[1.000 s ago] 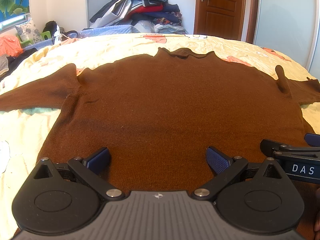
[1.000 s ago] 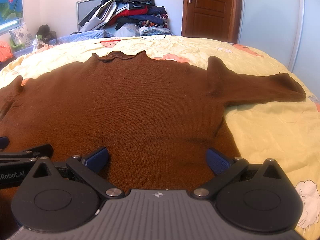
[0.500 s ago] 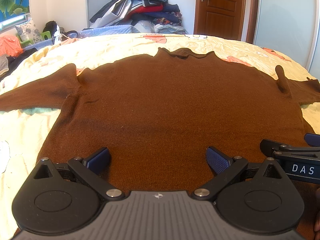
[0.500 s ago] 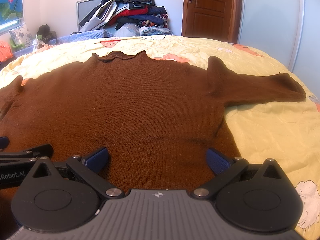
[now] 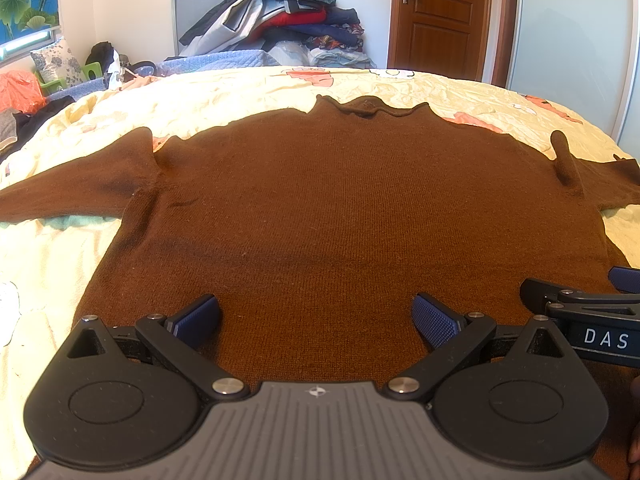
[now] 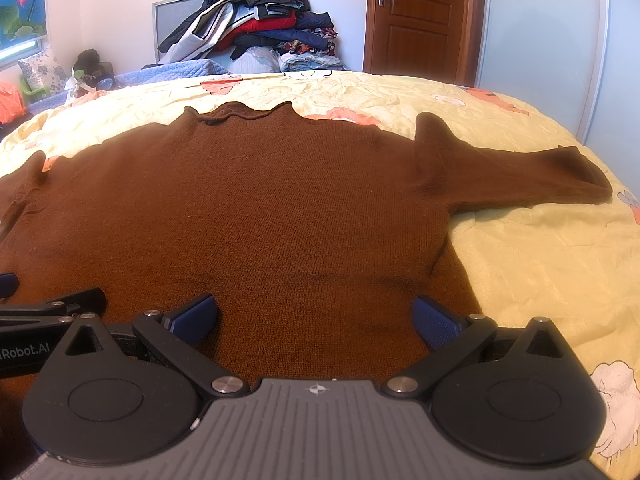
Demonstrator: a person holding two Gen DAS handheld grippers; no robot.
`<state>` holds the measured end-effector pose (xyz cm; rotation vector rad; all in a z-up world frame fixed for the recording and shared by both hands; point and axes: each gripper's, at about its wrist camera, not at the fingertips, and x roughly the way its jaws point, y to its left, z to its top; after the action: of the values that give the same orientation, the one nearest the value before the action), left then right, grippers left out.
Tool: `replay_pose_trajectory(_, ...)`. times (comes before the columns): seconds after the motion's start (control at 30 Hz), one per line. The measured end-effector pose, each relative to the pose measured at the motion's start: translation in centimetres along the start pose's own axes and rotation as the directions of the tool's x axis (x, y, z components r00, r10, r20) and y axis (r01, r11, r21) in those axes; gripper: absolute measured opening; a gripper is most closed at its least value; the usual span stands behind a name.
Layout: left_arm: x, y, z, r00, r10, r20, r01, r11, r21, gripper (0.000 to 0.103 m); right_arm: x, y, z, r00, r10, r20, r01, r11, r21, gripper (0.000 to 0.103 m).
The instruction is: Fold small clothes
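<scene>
— So, what fills the room?

— Mostly a bed under a pale yellow bedspread (image 5: 460, 92) printed with pink and white shapes. Behind it a heap of clothes (image 5: 280, 20) leans against the wall, and a brown wooden door (image 6: 420, 16) stands to the right of that heap.

— And the garment?

— Spread flat on the bedspread, front up, lies a brown knitted sweater (image 5: 340, 208). Its rolled collar (image 6: 240, 114) points toward the far wall and its hem lies nearest the cameras. One sleeve (image 5: 72, 188) stretches out to the left, the other sleeve (image 6: 520, 176) to the right, both lying on the bedspread.

— Where are the tools?

— Both sit low over the hem, side by side. The left gripper (image 5: 316, 316) has its blue pads spread wide, with bare knit showing between them. The right gripper (image 6: 314, 316) is likewise spread wide over the hem, closer to the sweater's right edge, pinching nothing. Each camera catches part of the other tool at its frame edge.

— Do the pads touch the cloth?

— I cannot tell; they look very close to it, but contact isn't clear.

— Anything smaller?

— A flowered cushion (image 5: 56, 62) at far left.
</scene>
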<state>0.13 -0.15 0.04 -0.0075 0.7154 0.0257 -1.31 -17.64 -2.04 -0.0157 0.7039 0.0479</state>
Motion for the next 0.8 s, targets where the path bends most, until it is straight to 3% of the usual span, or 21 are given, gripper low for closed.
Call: replay_pose_trajectory(0.8,0.0,0.0,-0.01,1.0,0.0,0.0,0.0,1.0,0.0,0.103,-0.11,-0.27,0.14,1.0,0.021,-0.01,-0.021,1.0,-0.008,0.103)
